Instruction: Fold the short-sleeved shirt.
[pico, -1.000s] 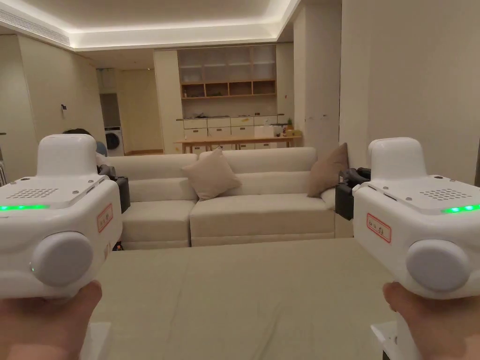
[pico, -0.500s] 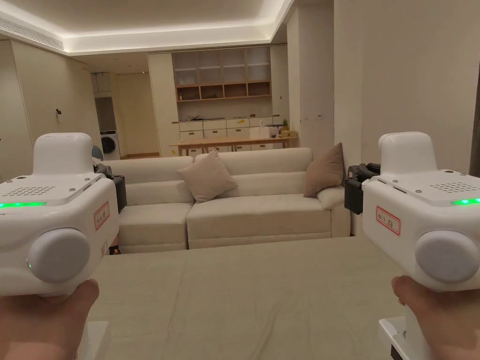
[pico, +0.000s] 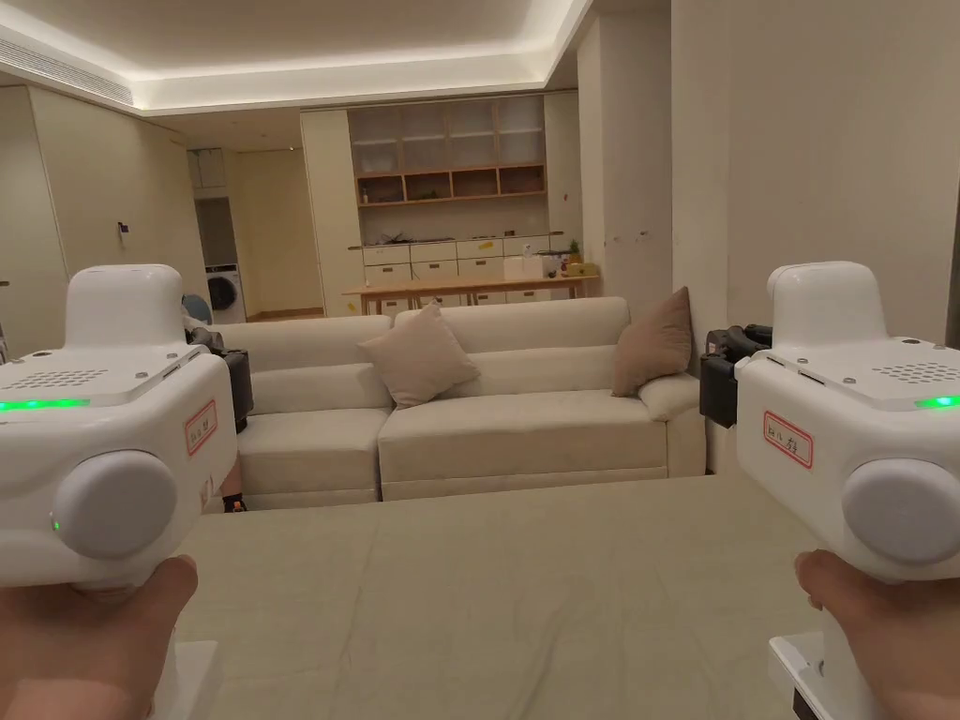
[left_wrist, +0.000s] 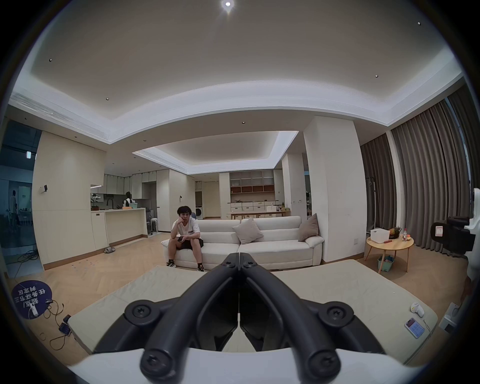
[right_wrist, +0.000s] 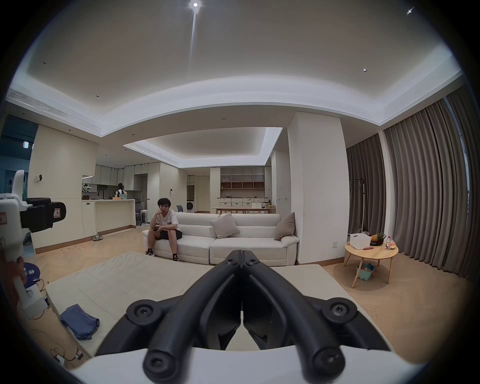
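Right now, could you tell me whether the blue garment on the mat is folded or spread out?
Neither: the blue garment lies bunched in a loose heap near the mat's edge, its layers overlapping unevenly. No tool touches it.

1. A cream sofa (pico: 487, 412) stands beyond the pale mat (pico: 487, 600); two tan cushions (pico: 419, 353) lean on its back.
2. A person (left_wrist: 185, 235) sits at the sofa's left end.
3. A round wooden table (right_wrist: 371, 253) stands near grey curtains (right_wrist: 420, 181); a white box (right_wrist: 359, 240) sits on it.
4. A phone (left_wrist: 414, 328) lies on the mat's right corner.
5. Wooden shelves (pico: 455, 178) line the far wall.
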